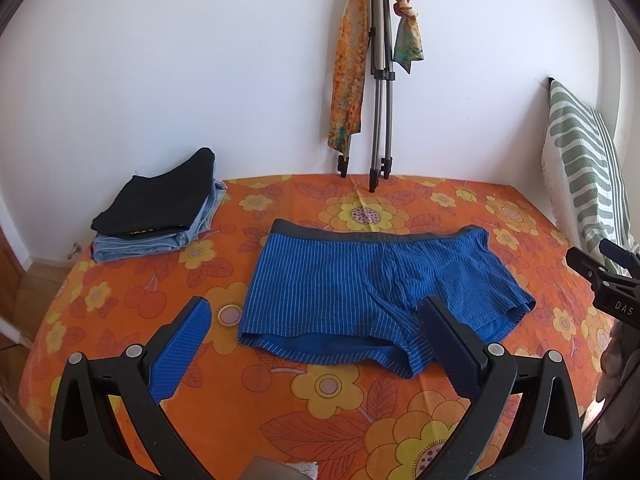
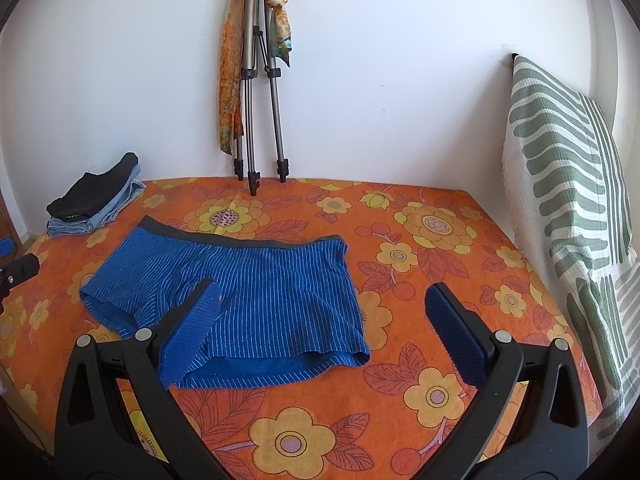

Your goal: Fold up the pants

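Blue pinstriped shorts (image 1: pixel 360 284) with a grey waistband lie flat and unfolded on the orange flowered cloth, waistband away from me. They also show in the right wrist view (image 2: pixel 248 288). My left gripper (image 1: pixel 316 312) is open and empty, hovering over the shorts' near hem, its fingers astride the left leg. My right gripper (image 2: pixel 320 300) is open and empty, above the right leg opening; its tip shows at the right edge of the left wrist view (image 1: pixel 600 276).
A stack of folded clothes (image 1: pixel 160 212), black on denim, sits at the back left. A tripod (image 1: pixel 378 80) with a scarf leans on the wall behind. A green striped pillow (image 2: pixel 568 200) stands at the right. The cloth's edges (image 1: pixel 52 292) drop off at left.
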`<state>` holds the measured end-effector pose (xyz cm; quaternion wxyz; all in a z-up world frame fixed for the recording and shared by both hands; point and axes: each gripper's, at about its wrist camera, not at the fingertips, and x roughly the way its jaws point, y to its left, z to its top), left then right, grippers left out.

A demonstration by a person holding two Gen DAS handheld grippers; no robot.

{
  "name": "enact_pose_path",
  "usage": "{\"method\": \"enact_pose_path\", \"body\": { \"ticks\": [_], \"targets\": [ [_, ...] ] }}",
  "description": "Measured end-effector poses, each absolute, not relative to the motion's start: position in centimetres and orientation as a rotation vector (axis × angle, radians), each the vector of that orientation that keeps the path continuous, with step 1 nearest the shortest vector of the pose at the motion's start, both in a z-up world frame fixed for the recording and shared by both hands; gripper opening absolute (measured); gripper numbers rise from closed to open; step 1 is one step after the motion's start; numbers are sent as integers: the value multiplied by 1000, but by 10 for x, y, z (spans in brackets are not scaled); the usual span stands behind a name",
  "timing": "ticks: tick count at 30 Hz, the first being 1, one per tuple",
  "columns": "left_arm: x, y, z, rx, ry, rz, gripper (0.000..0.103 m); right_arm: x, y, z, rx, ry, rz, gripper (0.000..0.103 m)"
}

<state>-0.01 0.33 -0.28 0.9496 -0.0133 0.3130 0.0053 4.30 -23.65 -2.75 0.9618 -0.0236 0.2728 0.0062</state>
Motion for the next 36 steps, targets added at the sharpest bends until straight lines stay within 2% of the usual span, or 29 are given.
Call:
{"method": "enact_pose_path", "body": {
  "ticks": [21,30,36],
  "targets": [
    [0,-31,-21,1,684,-61,102,62,-260,-44,25,628,49,103],
    [5,-70,-37,38,737,-183,81,87,-292,-37,89,649,69,103],
    [13,-106,-39,72,755,-279,77,104,-311,-36,188,698,124,97]
  ]
}}
